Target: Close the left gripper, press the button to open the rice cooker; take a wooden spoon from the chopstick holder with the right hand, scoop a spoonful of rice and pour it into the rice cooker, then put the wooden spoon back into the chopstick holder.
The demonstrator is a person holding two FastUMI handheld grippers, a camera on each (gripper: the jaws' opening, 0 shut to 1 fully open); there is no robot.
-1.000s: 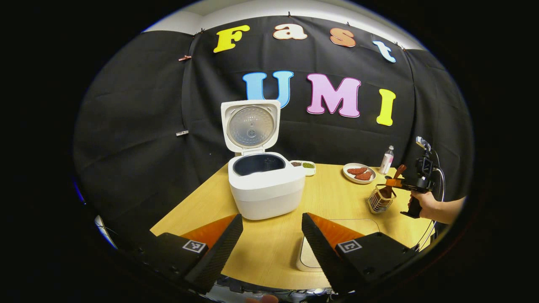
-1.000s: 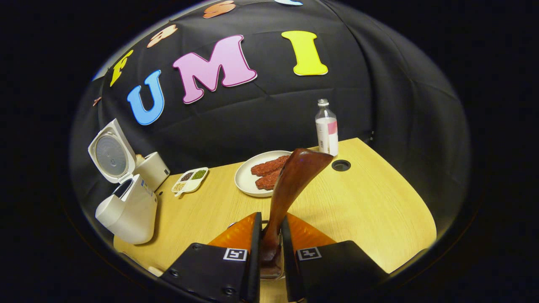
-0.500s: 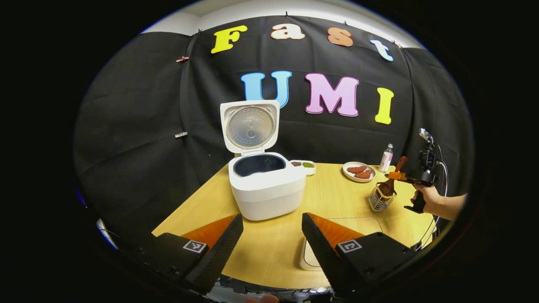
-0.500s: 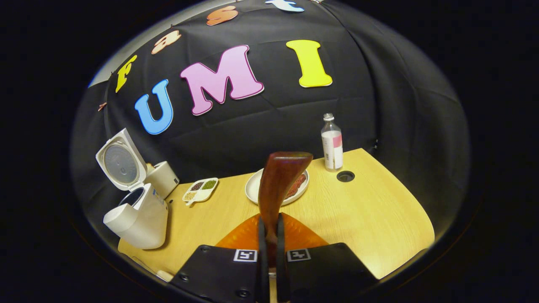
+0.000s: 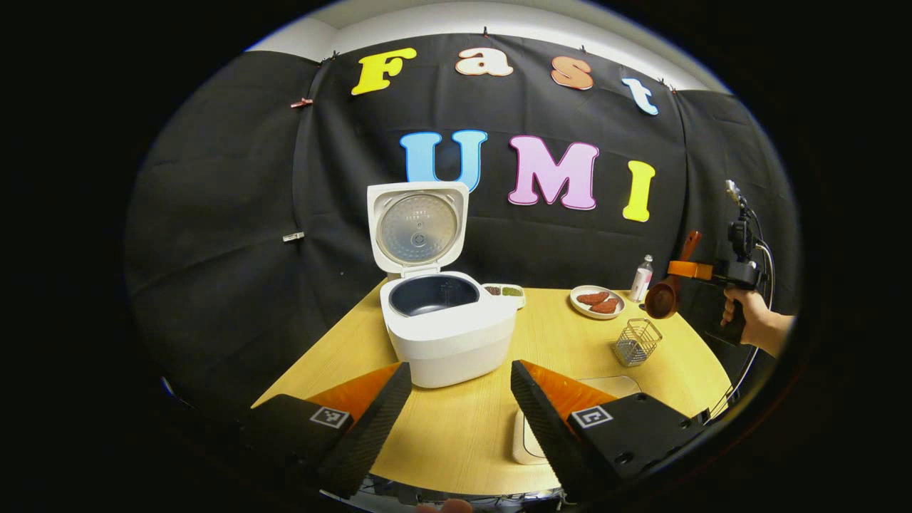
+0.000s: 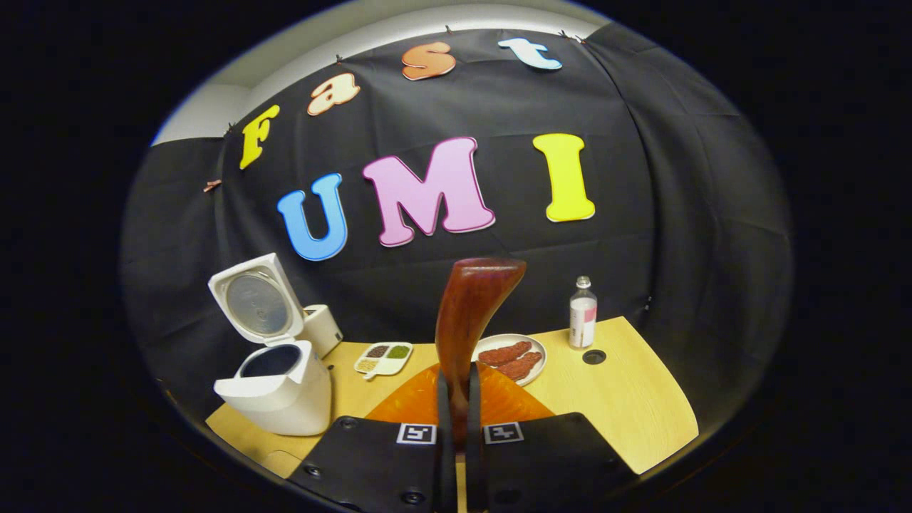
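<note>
The right tool (image 6: 456,399) is raised above the table (image 5: 456,427), clenched on the handle of the wooden spoon (image 6: 467,313), which stands nearly upright between its fingers. In the left gripper view a hand (image 5: 755,324) holds this tool level, the spoon's bowl hanging above the wire chopstick holder (image 5: 636,342), apart from it. The left tool (image 5: 459,420) sits low, released, its fingers spread toward the open rice cooker (image 5: 442,324).
</note>
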